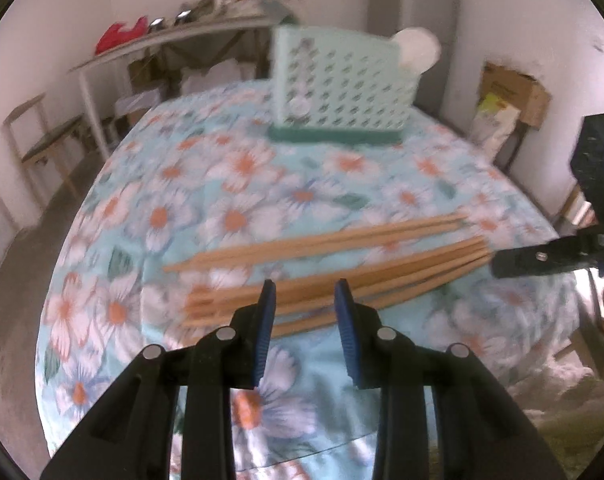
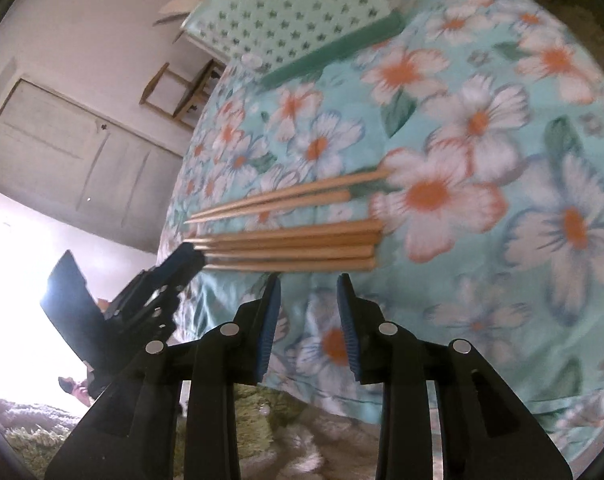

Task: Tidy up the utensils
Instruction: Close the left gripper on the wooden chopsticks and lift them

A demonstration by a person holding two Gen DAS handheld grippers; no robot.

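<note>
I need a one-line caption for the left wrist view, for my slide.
Left gripper, jaws open and empty, over chopsticks on a floral cloth; green basket behind.

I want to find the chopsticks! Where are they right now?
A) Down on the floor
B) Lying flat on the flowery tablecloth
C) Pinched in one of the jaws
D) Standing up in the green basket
B: the wooden chopsticks lie flat on the flowery tablecloth, apart from the green basket farther back, and both sets of jaws are empty.
</note>
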